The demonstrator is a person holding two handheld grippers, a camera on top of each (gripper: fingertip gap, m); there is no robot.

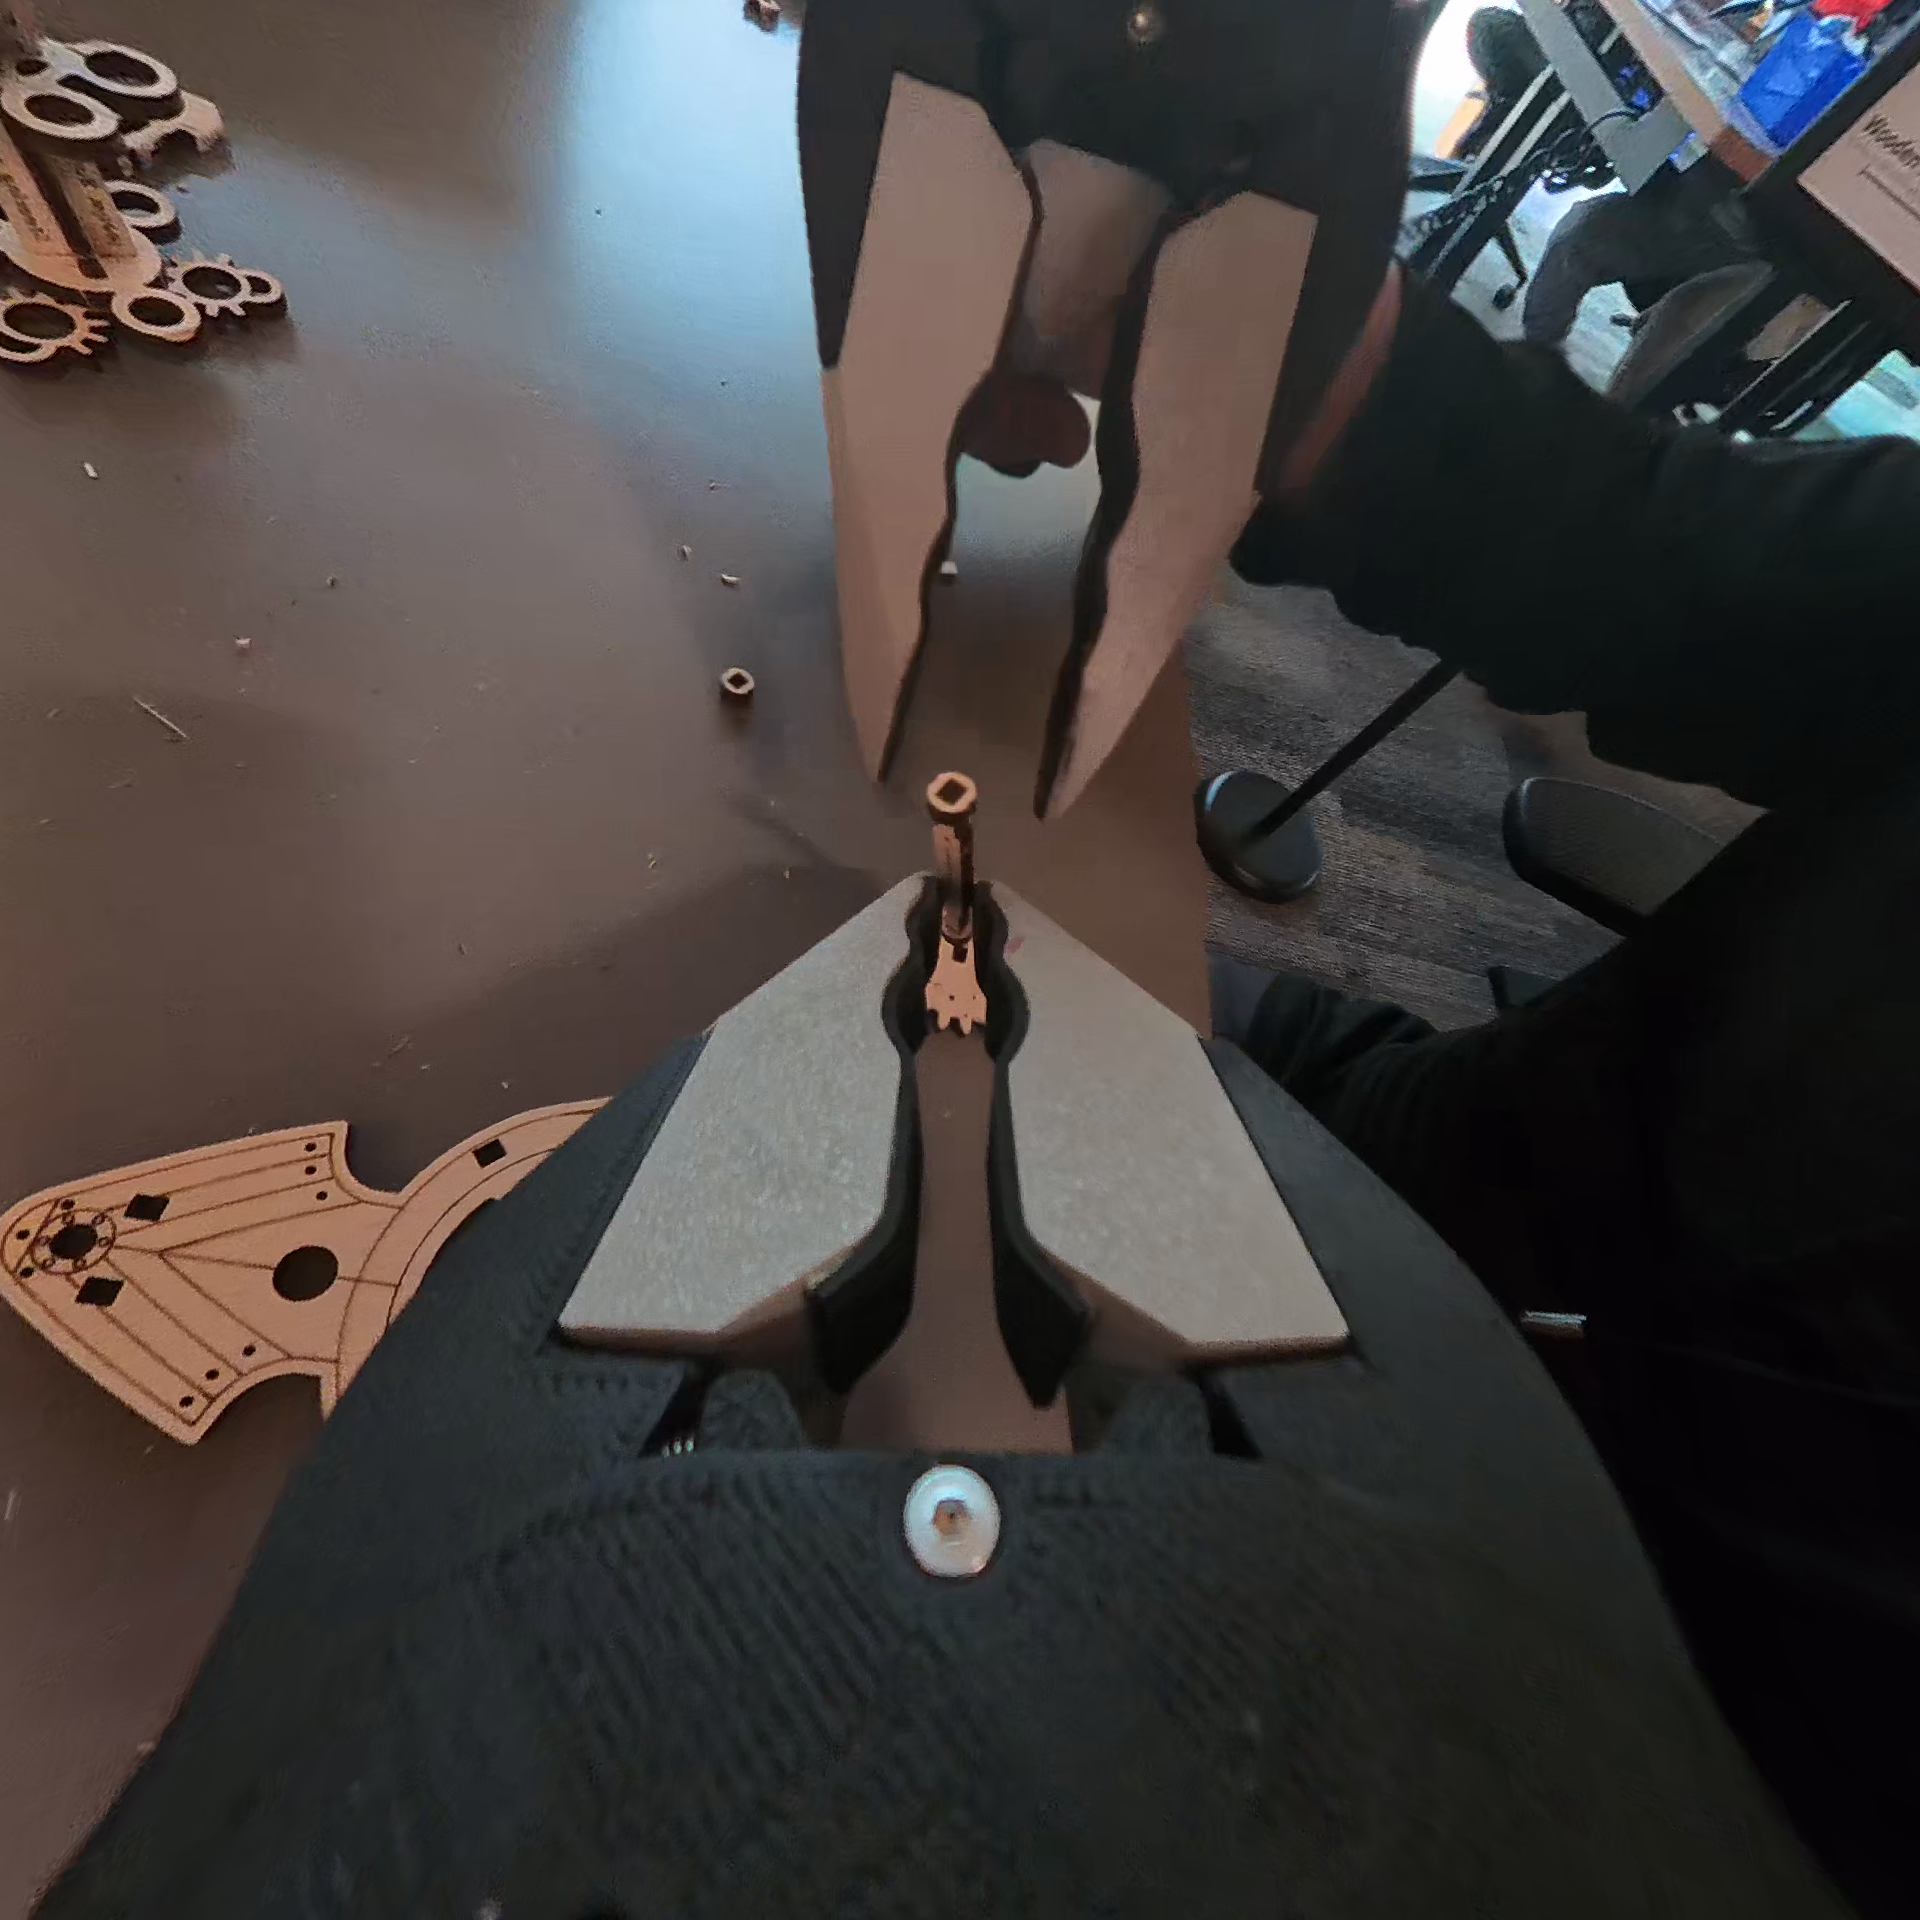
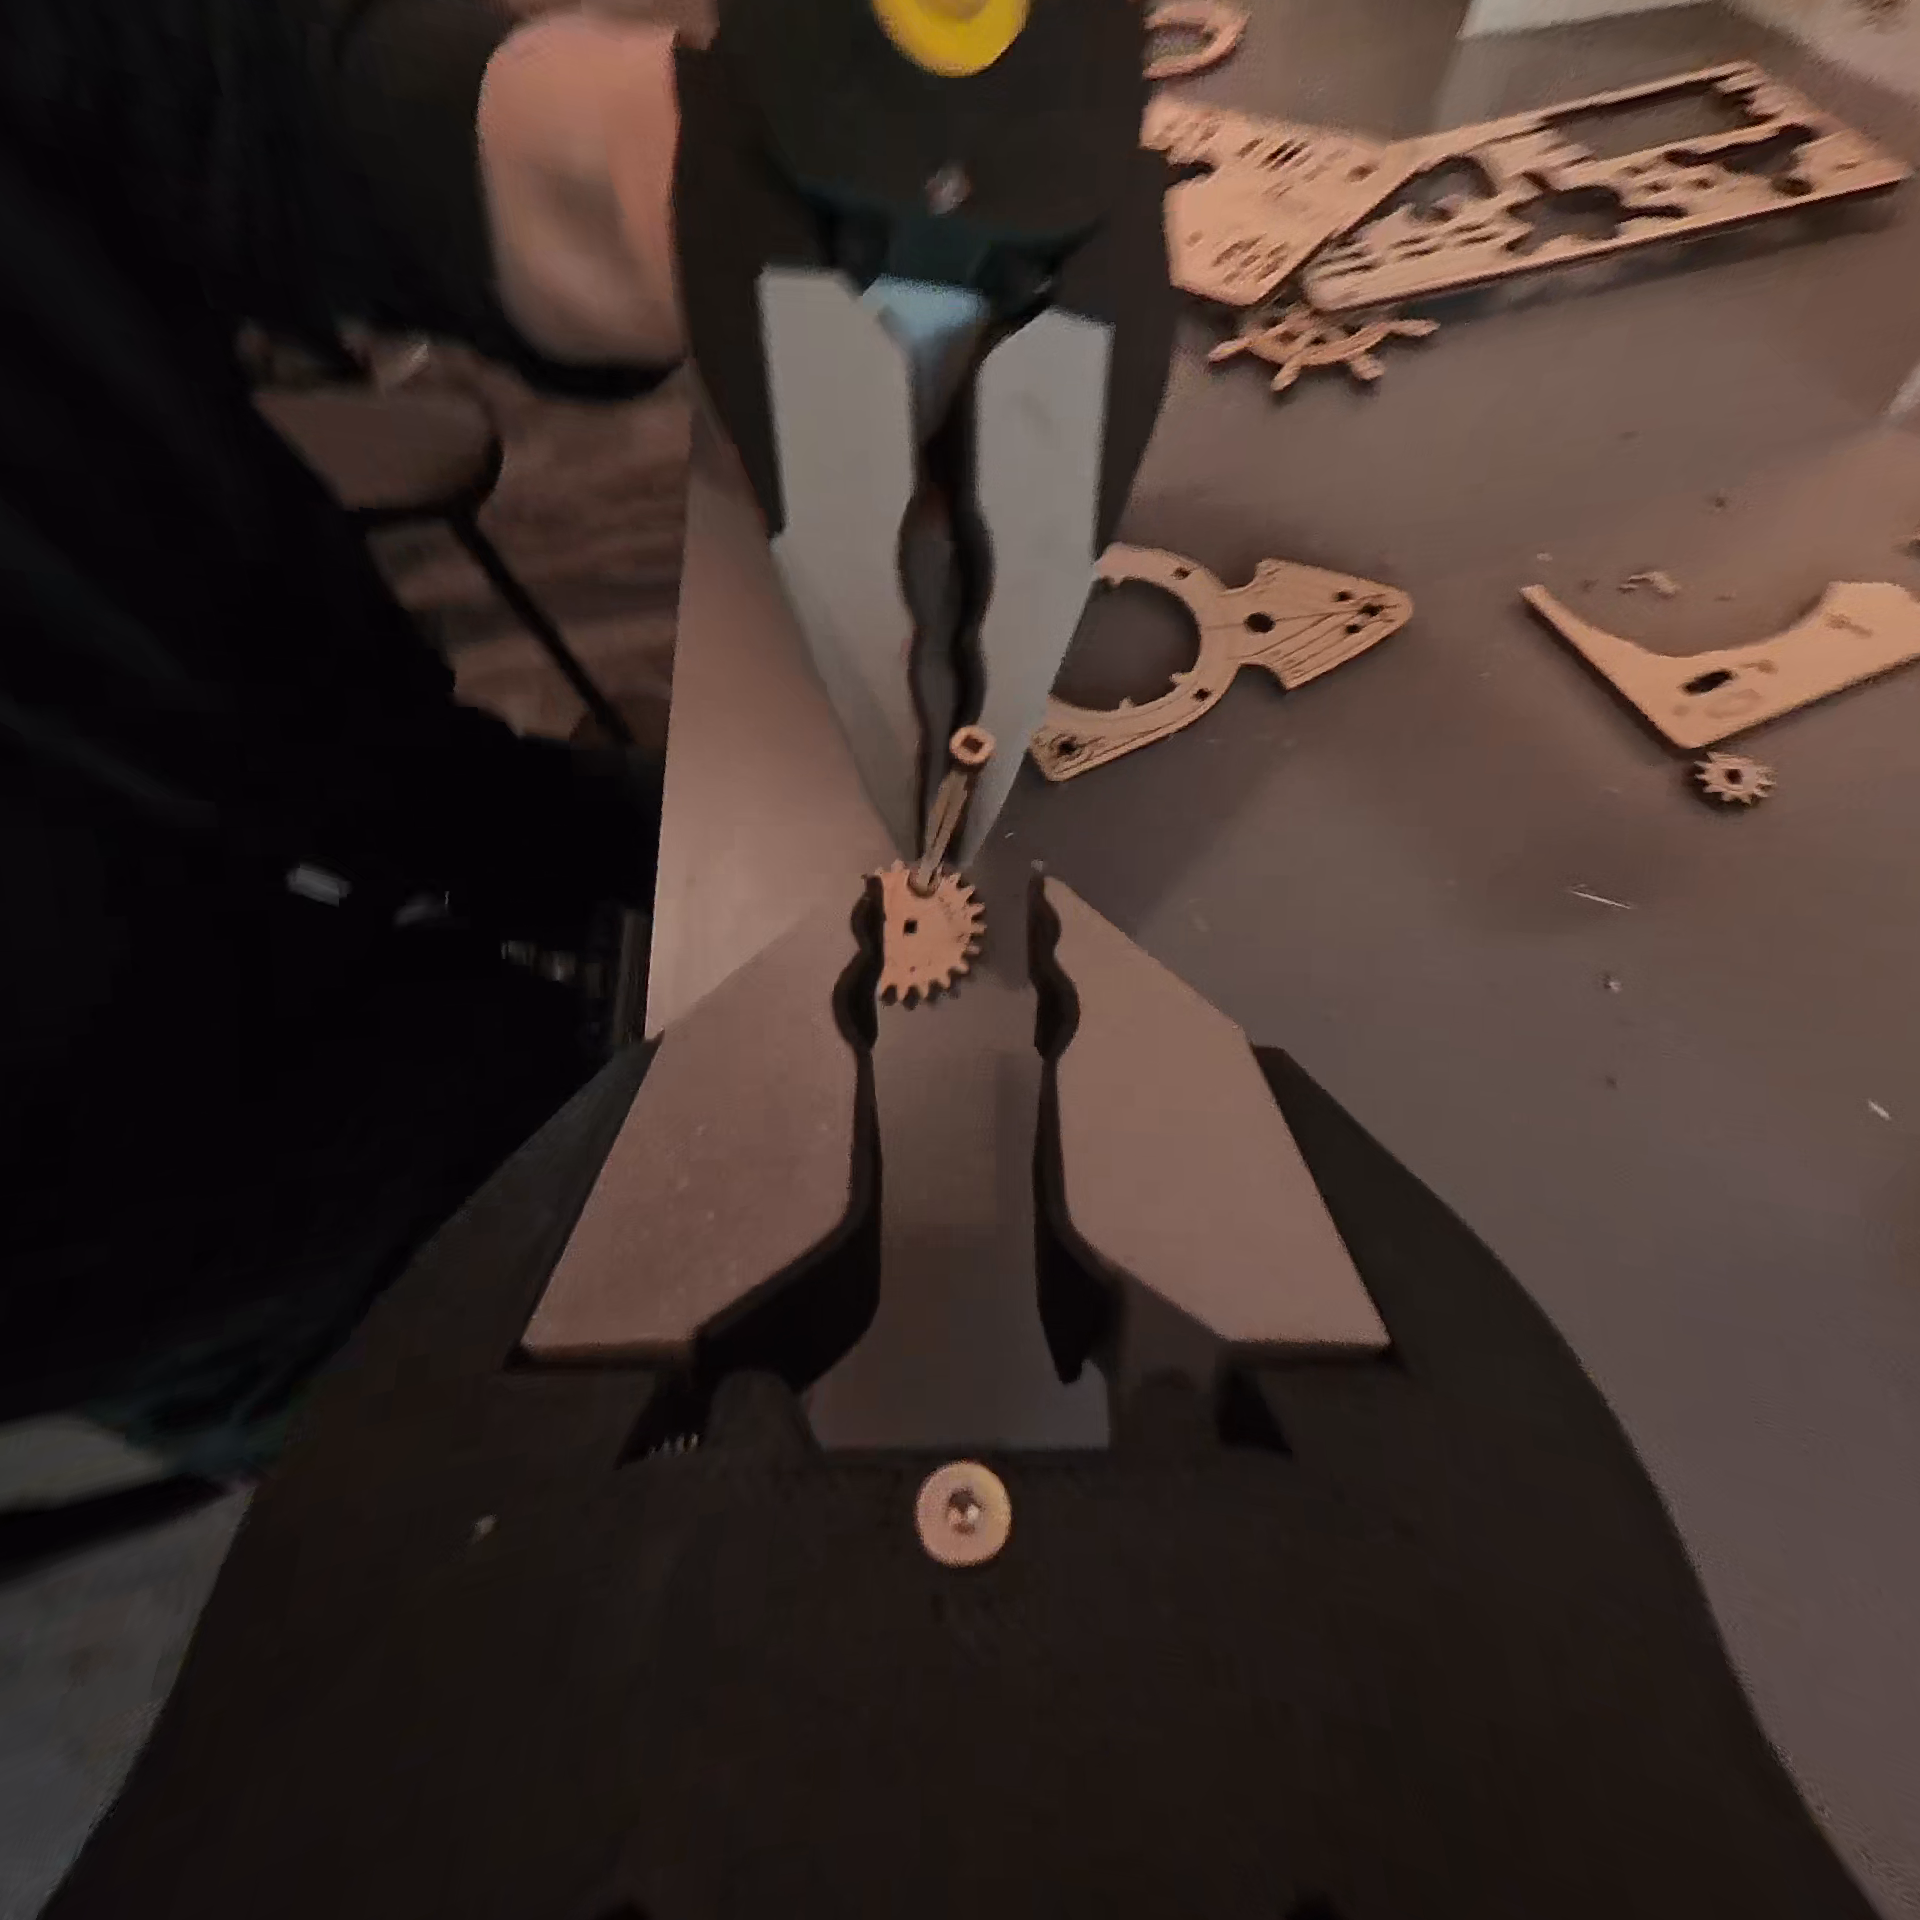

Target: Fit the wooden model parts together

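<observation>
Dark, matte table (image 1: pixel 436 644), littered with wood crumbs. Flat laser-cut plywood pieces lie about: a shield-shaped plate (image 1: pixel 239 1262) with engraved lines and round holes beside the left gripper, a punched-out sheet (image 2: pixel 1507 197) farther off, and a stack of looped parts (image 1: pixel 94 197) at the far corner. Left gripper (image 1: pixel 954 914), black ribbed plastic body with grey grainy pads, is clamped on a thin wooden axle (image 1: pixel 952 862); a small toothed gear (image 1: pixel 954 1000) sits at one end and a square-holed collar (image 1: pixel 948 796) at the other. Right gripper (image 2: pixel 951 914) points tip-to-tip at the left, jaws parted, the gear between its tips but ungripped.
</observation>
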